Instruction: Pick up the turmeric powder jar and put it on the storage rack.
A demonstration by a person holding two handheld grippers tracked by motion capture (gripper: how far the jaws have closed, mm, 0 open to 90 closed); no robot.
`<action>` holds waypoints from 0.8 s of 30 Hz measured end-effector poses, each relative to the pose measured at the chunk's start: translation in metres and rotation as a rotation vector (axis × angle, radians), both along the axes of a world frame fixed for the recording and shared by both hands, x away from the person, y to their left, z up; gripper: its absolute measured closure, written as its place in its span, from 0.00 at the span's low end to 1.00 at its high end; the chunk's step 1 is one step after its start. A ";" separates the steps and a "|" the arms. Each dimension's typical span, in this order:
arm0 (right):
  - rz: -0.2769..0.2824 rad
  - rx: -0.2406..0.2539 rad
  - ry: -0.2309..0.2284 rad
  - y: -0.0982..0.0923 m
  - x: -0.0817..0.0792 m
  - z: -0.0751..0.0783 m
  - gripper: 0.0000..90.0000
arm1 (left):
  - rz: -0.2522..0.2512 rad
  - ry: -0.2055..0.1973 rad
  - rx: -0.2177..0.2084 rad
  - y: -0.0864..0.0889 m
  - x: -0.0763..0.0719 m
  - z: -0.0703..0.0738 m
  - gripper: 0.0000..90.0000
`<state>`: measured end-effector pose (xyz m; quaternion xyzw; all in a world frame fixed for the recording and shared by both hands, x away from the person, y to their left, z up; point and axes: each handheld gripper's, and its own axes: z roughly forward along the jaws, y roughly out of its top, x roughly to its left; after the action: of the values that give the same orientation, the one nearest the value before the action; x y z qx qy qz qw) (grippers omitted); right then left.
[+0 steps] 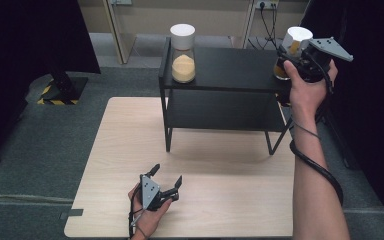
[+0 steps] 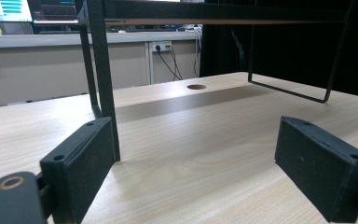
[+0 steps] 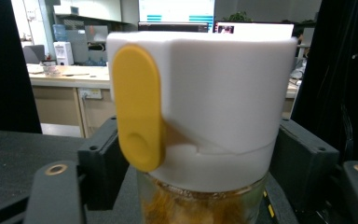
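Left gripper rests low on the table, jaws spread, nothing between them.

Right gripper straddles the jar at the shelf's right end; jaws flank the glass just under the white cap, apparently slack rather than pinching.

Glass is stiff, slick and breakable, and the part-full jar has some weight, so the best hold is likely below the cap.

A second jar stands beyond, far to the claw's left.
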<state>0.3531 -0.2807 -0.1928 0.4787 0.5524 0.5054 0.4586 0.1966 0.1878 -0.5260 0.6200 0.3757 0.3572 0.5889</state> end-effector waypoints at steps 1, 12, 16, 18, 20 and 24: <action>-0.002 0.003 0.001 0.000 0.000 0.000 0.26 | 0.000 0.000 0.001 0.000 0.000 0.000 0.13; 0.020 0.018 0.007 -0.007 -0.005 -0.004 0.11 | -0.001 0.000 0.000 -0.001 0.000 0.000 0.13; 0.032 0.017 0.000 -0.009 -0.010 -0.003 0.10 | -0.002 -0.002 0.000 -0.001 0.000 0.000 0.13; 0.037 0.012 -0.007 -0.010 -0.015 -0.003 0.10 | -0.002 -0.003 0.002 -0.002 0.000 0.000 0.13; 0.044 0.015 -0.012 -0.013 -0.019 -0.002 0.10 | -0.002 -0.004 0.002 -0.002 -0.001 0.000 0.13; 0.049 0.009 -0.018 -0.015 -0.024 -0.003 0.09 | -0.003 -0.004 0.006 -0.002 -0.001 0.000 0.13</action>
<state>0.3291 -0.2959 -0.1954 0.4626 0.5575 0.5231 0.4488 0.1958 0.1856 -0.5261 0.6215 0.3726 0.3585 0.5885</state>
